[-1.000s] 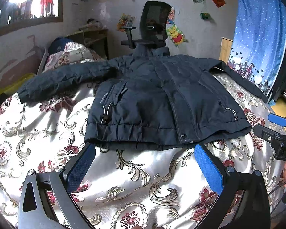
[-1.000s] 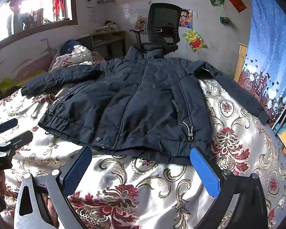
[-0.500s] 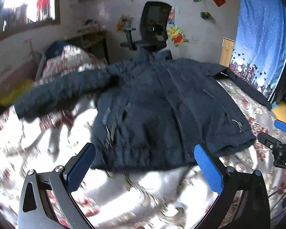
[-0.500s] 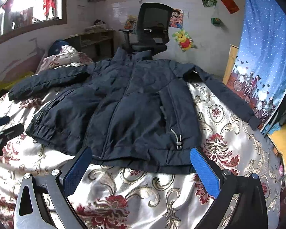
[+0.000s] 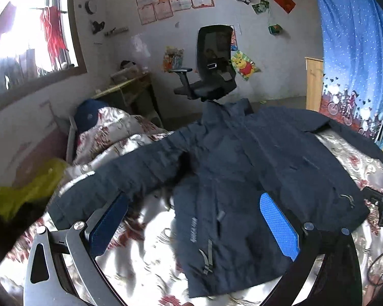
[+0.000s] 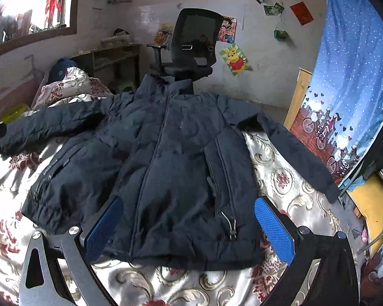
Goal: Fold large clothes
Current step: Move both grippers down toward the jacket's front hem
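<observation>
A dark navy padded jacket [image 5: 242, 173] lies spread flat, front up, on a bed with a white, gold and red floral cover [image 5: 150, 250]. Its sleeves reach out to both sides. It also shows in the right wrist view [image 6: 171, 158]. My left gripper [image 5: 194, 221] is open and empty, above the jacket's left half near the left sleeve [image 5: 120, 178]. My right gripper [image 6: 189, 227] is open and empty, above the jacket's hem and zip. The right sleeve [image 6: 298, 153] runs toward the bed's right edge.
A black office chair [image 6: 191, 48] stands behind the collar by the back wall. A wooden desk [image 6: 107, 56] and a bundled quilt [image 6: 71, 84] are at the back left. A blue curtain [image 6: 355, 76] hangs at the right. Something yellow [image 5: 25, 191] lies at the bed's left.
Both grippers have moved forward from in front of the hem to over the jacket. The left gripper has also swung leftward toward the left sleeve. Both stay open.
</observation>
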`<move>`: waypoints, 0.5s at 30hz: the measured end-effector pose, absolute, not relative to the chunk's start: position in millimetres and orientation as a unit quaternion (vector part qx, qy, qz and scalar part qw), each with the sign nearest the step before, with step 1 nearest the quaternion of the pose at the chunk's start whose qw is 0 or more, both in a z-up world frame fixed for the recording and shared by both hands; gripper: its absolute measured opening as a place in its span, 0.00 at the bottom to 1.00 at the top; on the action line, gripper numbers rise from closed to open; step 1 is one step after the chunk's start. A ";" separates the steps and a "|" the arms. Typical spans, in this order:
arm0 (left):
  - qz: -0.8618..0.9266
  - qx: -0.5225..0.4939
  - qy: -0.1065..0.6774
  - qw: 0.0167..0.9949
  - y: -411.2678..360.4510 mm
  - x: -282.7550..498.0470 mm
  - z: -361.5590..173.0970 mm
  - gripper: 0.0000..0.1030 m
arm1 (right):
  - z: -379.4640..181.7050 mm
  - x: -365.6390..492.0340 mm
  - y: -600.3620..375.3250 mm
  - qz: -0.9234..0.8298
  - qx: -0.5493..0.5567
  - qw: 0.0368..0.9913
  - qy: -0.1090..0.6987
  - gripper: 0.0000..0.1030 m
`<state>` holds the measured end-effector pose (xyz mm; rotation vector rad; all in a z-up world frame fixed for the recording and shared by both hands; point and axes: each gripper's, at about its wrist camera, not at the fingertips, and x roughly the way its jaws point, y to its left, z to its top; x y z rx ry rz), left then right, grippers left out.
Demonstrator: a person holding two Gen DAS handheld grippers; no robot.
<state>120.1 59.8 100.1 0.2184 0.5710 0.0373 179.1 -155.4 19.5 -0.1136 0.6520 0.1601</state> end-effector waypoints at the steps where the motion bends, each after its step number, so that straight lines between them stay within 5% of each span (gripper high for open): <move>1: 0.021 0.111 0.283 0.952 62.1 124.3 102.5 0.99 | 23.6 183.5 -153.3 0.078 -0.059 0.942 0.320 1.00; 15: 0.036 0.091 0.343 0.934 38.3 215.7 100.3 0.99 | 58.3 273.8 -156.9 0.069 -0.047 0.945 0.316 1.00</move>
